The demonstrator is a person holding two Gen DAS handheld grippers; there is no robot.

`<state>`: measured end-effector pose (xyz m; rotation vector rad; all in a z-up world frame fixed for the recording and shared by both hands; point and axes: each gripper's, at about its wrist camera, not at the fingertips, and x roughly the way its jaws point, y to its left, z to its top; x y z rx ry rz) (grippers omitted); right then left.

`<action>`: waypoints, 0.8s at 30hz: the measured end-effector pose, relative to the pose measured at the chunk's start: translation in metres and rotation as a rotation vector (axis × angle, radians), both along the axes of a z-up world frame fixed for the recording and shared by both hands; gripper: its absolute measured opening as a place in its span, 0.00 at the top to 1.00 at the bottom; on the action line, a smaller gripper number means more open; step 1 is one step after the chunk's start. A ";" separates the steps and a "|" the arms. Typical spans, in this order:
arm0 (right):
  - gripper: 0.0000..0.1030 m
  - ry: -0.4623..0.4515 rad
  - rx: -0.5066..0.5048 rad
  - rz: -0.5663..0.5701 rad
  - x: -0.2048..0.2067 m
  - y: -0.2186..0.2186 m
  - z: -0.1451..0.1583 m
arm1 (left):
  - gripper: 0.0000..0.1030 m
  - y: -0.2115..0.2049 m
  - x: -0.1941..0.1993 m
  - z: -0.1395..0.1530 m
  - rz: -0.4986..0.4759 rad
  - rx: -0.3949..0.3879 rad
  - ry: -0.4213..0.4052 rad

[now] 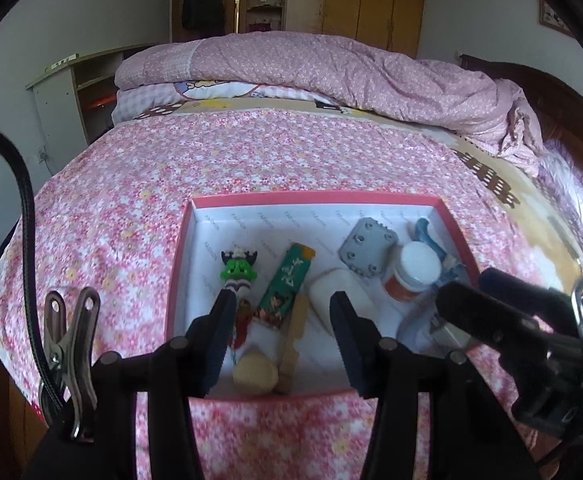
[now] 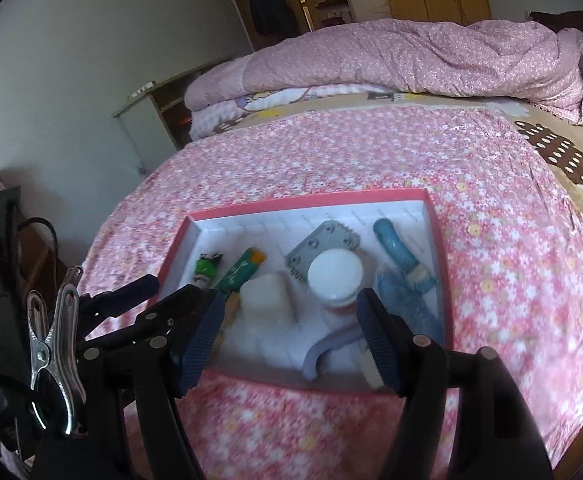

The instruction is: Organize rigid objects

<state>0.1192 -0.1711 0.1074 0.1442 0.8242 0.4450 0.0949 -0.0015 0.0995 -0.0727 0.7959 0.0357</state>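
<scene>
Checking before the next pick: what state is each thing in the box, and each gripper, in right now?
left gripper: open, empty
right gripper: open, empty
red box: lidless, on the bed
white-lidded jar: upright, capped
green tube: lying flat
green figure: lying down
grey plate: lying flat

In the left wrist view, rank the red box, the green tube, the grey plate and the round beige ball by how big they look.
1. red box
2. green tube
3. grey plate and beige ball: look alike; the ball lies nearer the camera, so unranked.
</scene>
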 end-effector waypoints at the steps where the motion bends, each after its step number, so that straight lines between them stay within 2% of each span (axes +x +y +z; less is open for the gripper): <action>1: 0.32 -0.002 -0.005 -0.005 -0.004 -0.001 0.001 | 0.50 0.000 -0.003 0.002 0.002 0.002 -0.005; 7: 0.32 0.035 0.008 -0.003 -0.028 -0.009 0.000 | 0.50 -0.003 -0.029 0.015 0.005 0.020 -0.035; 13: 0.32 0.072 -0.043 -0.008 -0.052 -0.012 -0.012 | 0.49 -0.008 -0.052 0.014 0.000 0.038 -0.008; 19: 0.32 0.100 -0.105 -0.028 -0.070 -0.012 -0.030 | 0.48 -0.008 -0.067 -0.009 0.012 0.068 0.038; 24: 0.32 0.143 -0.132 -0.042 -0.075 -0.011 -0.054 | 0.48 -0.008 -0.072 -0.037 0.022 0.052 0.109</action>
